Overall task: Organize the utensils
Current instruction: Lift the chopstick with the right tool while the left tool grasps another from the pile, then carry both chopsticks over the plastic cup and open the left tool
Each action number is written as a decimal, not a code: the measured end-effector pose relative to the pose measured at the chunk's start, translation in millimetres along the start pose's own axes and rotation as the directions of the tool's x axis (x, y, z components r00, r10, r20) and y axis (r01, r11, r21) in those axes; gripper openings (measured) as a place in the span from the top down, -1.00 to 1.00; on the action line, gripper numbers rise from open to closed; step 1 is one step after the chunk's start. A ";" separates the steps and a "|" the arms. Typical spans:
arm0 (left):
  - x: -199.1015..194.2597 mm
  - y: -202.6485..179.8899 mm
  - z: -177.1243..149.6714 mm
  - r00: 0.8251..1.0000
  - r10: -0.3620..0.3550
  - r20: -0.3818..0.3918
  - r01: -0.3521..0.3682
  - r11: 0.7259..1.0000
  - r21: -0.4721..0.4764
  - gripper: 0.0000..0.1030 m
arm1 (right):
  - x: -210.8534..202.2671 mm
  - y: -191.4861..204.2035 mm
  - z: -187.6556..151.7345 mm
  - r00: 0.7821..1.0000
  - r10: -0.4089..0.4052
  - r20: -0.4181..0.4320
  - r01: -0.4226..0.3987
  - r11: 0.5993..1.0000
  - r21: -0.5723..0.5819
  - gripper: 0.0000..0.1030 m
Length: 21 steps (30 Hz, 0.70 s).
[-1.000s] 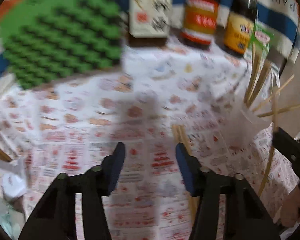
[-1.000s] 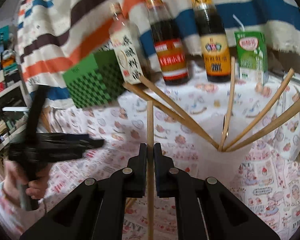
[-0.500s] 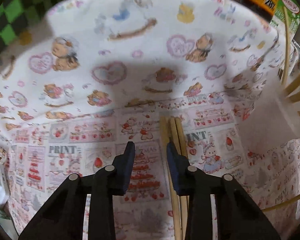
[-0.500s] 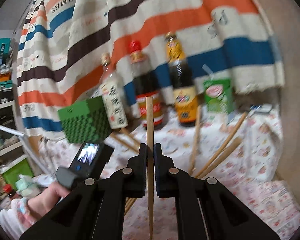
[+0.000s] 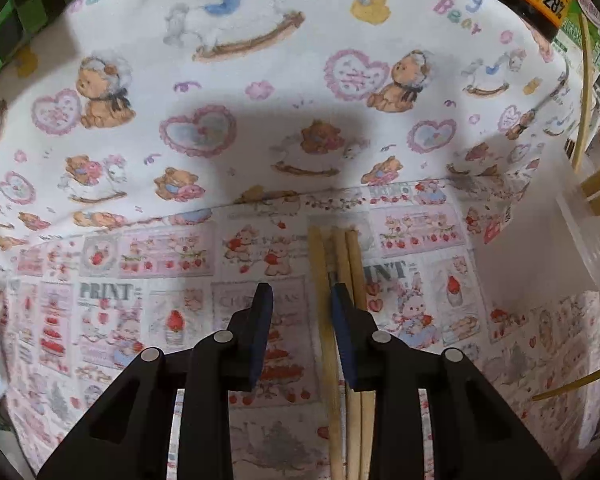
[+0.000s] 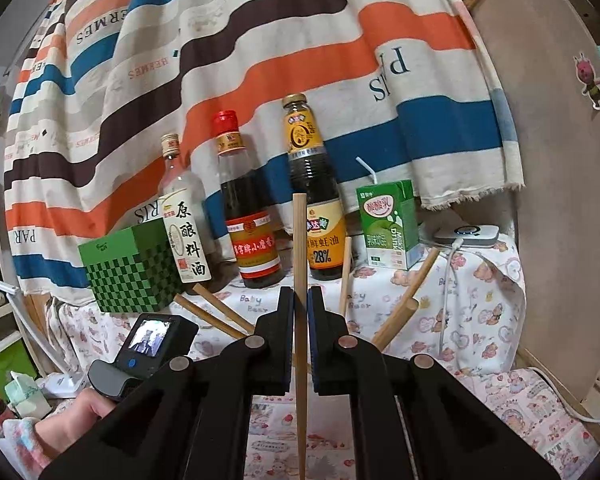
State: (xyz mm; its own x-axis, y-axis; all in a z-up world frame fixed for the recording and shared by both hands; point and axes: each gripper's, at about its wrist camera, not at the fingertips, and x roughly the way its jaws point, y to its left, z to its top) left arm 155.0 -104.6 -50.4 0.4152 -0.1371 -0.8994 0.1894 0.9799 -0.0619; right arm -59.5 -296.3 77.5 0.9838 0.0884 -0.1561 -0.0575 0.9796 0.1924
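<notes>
The tabletop under its pink-and-white printed cloth (image 5: 148, 184) carries three loose bamboo chopsticks (image 5: 342, 264) at lower centre. The left tongs (image 5: 298, 308), jaws parted and empty, straddle only the leftmost stick; centring over one stick before closing is advisable. The right tongs (image 6: 300, 308) are clenched on one upright wooden chopstick (image 6: 299, 232), mid-frame.

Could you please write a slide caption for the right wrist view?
Right hand-held gripper clamps one upright chopstick before three sauce bottles.
</notes>
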 end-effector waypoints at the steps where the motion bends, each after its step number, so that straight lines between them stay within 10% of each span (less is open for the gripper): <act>1: 3.4 -1.2 0.7 1.000 0.000 -0.010 0.000 1.000 -0.007 0.45 | 0.2 -0.4 0.1 1.000 -0.001 0.000 0.001 1.000 0.000 0.85; 12: -13.3 -11.3 6.6 0.994 0.059 0.094 -0.052 0.996 -0.070 0.88 | -3.2 -13.2 2.8 0.999 -0.011 0.031 0.010 0.998 0.055 0.85; 17: -93.6 -1.6 -1.2 0.952 0.003 0.307 0.025 0.996 -0.086 0.88 | -5.6 -16.8 3.3 0.998 -0.015 0.056 0.010 0.997 0.080 0.85; 21: -156.1 3.7 -10.0 0.879 0.006 0.477 0.031 0.997 -0.070 0.88 | -9.6 -16.2 4.0 0.996 -0.022 0.084 0.015 0.997 0.081 0.85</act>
State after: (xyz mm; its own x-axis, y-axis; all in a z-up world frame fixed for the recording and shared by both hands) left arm 82.1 -78.1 85.4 0.7907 -0.1839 -0.5840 0.1400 0.9829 -0.1200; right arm -67.3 -313.7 79.8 0.9956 0.0518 -0.0786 -0.0290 0.9630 0.2680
